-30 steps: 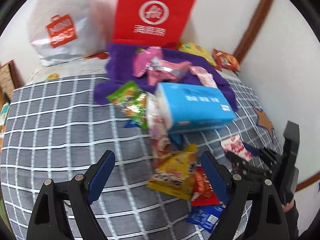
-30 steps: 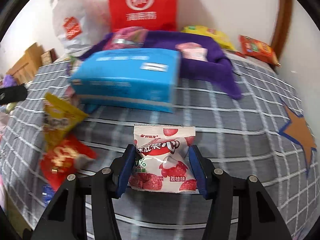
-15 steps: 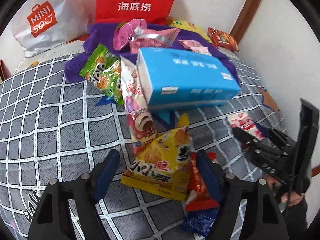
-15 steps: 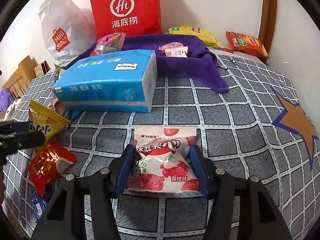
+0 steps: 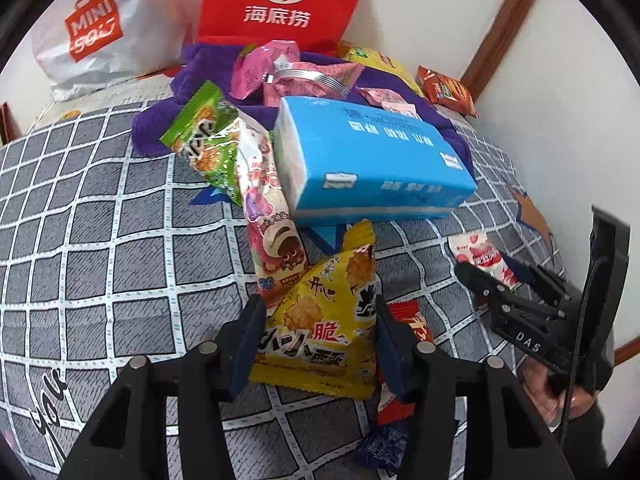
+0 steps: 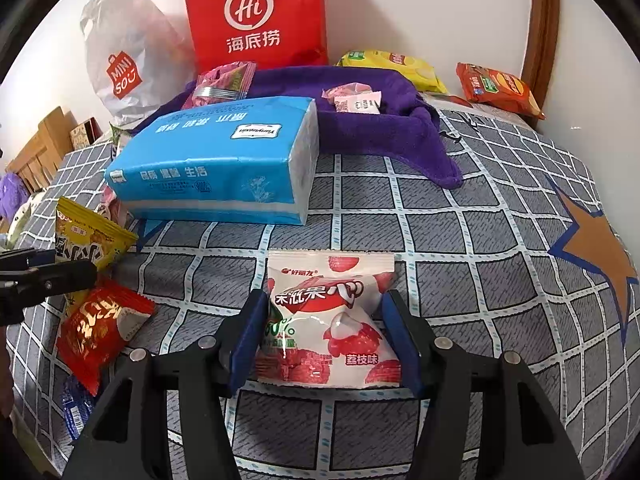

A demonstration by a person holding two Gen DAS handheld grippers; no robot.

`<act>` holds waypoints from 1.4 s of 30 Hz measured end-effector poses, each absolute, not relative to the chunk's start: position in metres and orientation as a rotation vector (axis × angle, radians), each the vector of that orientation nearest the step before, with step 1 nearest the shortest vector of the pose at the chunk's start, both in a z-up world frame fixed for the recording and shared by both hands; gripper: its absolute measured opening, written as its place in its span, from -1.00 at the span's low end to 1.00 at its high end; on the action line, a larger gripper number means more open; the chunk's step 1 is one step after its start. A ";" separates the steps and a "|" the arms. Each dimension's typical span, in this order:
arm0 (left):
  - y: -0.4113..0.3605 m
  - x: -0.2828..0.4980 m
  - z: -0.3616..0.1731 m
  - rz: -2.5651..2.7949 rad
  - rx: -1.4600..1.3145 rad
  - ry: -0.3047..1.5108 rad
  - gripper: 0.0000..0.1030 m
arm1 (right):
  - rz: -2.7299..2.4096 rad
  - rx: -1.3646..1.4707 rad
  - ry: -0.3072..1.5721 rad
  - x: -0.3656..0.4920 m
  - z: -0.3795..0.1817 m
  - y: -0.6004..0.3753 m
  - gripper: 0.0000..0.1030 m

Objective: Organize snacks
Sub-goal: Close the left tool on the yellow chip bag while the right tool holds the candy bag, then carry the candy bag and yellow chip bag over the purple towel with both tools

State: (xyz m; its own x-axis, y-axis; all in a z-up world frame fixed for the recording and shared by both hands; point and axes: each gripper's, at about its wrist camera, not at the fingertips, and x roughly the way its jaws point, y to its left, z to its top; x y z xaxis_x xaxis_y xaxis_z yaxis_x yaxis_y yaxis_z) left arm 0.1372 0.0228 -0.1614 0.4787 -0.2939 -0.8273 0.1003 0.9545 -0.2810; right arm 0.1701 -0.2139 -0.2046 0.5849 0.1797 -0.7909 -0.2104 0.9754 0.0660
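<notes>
A: What has changed?

B: Your left gripper (image 5: 318, 344) has closed in; its spread jaws now flank the yellow snack bag (image 5: 320, 320), not yet clenched.

A: And the right?

B: The right gripper (image 6: 324, 340) brackets the lychee pouch (image 6: 328, 320), grip unclear. The blue tissue pack (image 5: 372, 164) blocks twelve o'clock, before the purple towel (image 6: 360, 120).

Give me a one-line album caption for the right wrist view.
Right tool straddling a lychee snack packet on the checked bedspread, blue tissue pack behind.
</notes>
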 end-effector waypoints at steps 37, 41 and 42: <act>0.015 0.125 -0.048 -0.259 -0.195 0.875 -0.05 | 0.223 0.032 0.818 0.151 -0.081 -0.204 0.10; 0.012 0.130 -0.041 -0.257 -0.186 0.868 -0.05 | 0.229 0.008 0.811 0.153 -0.076 -0.201 0.10; 0.011 0.131 -0.040 -0.258 -0.185 0.867 -0.05 | 0.231 0.008 0.808 0.153 -0.075 -0.201 0.10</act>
State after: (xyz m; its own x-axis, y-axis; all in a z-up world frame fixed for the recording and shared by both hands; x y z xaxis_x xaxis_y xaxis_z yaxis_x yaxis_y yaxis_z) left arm 0.1310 0.0113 -0.0396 0.6193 -0.2971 -0.7267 0.1479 0.9532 -0.2637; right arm 0.1534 -0.2013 -0.0746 0.6675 0.2077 -0.7151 -0.2013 0.9749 0.0953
